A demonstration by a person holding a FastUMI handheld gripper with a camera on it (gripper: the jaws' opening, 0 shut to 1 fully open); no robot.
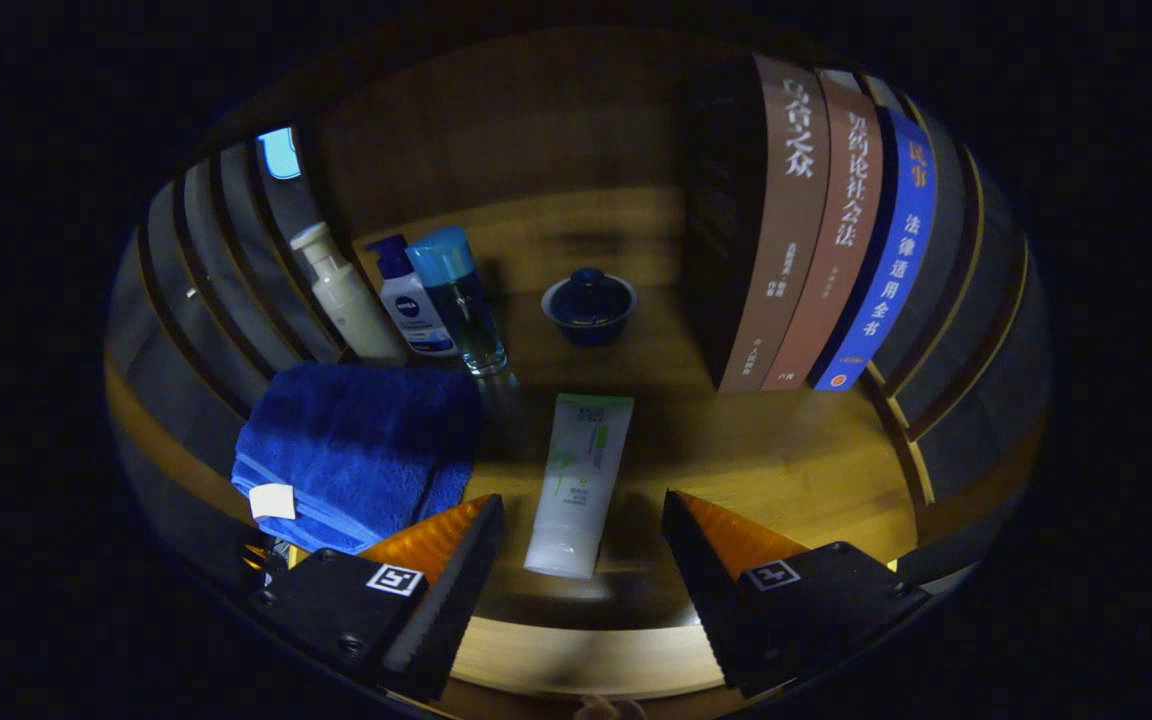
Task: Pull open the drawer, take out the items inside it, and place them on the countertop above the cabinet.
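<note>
We see the gripper (581, 520) with its jaws spread wide, holding nothing. A white tube (579, 482) lies flat on the wooden countertop (796, 470), its near end between the 2 fingers and touching neither, its far end pointing away toward a small dark blue lidded bowl (589, 305) farther back. Just beside the left finger, a folded blue towel (361, 450) rests on the countertop with a white tag at its near corner. Behind the towel stand 3 bottles close together: a white pump bottle (341, 295), a white bottle with a blue cap (408, 300), and a clear bottle with a light blue cap (461, 300). Beyond the right finger, 3 books (816, 230) stand upright side by side. We cannot tell where the drawer is.
</note>
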